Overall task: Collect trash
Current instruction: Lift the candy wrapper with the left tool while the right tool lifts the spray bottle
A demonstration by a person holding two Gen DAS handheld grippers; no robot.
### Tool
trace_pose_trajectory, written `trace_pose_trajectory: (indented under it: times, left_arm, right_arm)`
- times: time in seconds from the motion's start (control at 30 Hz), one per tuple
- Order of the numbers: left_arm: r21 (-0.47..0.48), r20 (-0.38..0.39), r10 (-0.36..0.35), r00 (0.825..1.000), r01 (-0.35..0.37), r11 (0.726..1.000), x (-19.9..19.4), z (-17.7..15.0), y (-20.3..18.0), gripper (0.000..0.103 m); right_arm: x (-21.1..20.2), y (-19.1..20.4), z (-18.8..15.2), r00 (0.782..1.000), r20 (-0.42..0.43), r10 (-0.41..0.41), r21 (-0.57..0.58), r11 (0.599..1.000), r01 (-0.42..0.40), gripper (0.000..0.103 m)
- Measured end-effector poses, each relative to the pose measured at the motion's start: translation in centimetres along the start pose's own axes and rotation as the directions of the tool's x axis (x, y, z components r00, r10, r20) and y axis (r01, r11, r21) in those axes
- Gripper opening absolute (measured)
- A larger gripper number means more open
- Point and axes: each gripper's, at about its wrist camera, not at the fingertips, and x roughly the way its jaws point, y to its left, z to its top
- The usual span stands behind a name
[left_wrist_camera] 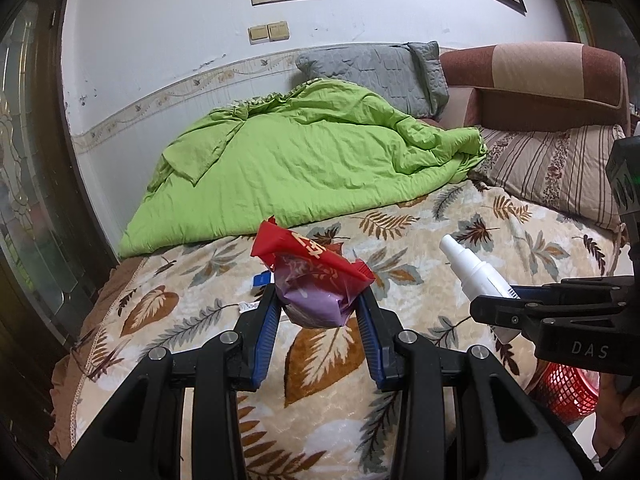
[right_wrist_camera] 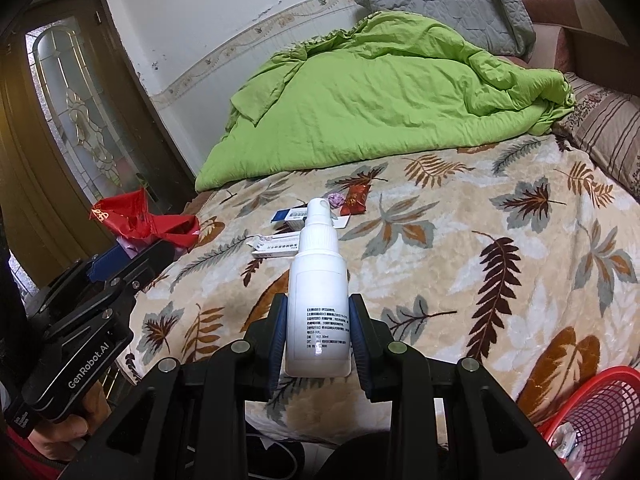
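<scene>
Trash is already in both claws, so I judge the step in hand as carrying it from the bed toward the basket.

From the left wrist camera, the left gripper [left_wrist_camera: 318, 312] is closed on a crumpled wrapper bundle [left_wrist_camera: 310, 276]: a shiny red foil above and a soft purple plastic below, pressed between the blue ribbed pads [left_wrist_camera: 269, 334]. It hangs above the bedspread [left_wrist_camera: 420, 240], a plush blanket with a brown and grey leaf pattern. At the right edge the right gripper [left_wrist_camera: 496, 312] holds the white spray bottle [left_wrist_camera: 474, 272], and below it a part of the red mesh basket [left_wrist_camera: 568, 394] shows. A wrinkled green quilt [left_wrist_camera: 300, 160] lies behind.

From the right wrist camera, the right gripper [right_wrist_camera: 318, 340] clamps the spray bottle [right_wrist_camera: 318, 300] at its smooth, cylindrical body, the nozzle pointing away. Still on the bedspread [right_wrist_camera: 480, 280] lie two small cardboard boxes [right_wrist_camera: 276, 246], a red candy wrapper [right_wrist_camera: 354, 202] and a little purple scrap [right_wrist_camera: 336, 199]. The basket [right_wrist_camera: 592, 412], of stiff plastic grid, stands low at the right, beside the bed, with some clear wrappers inside.

The next move calls for bringing each claw over the basket rim before opening. The light foil may cling to the pads; the bottle should drop cleanly.
</scene>
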Motion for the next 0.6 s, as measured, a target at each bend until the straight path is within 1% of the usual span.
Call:
trace_pose_trajectory:
  times: [0.4,0.6]
  left_arm:
    - [-0.004,0.008,0.0,1.0,0.0,1.0,-0.4,0.2,0.3,0.037]
    - [-0.024,-0.014,-0.028,1.0,0.028,0.999,-0.5,0.2,0.3,0.037]
  right_arm:
    - [-0.8,0.9,0.2,1.0,0.011,0.01,-0.016,1.0,-0.01,0.032]
    - [-1.1,1.1,0.1,1.0,0.011,0.011,-0.014,1.0,-0.011,0.032]
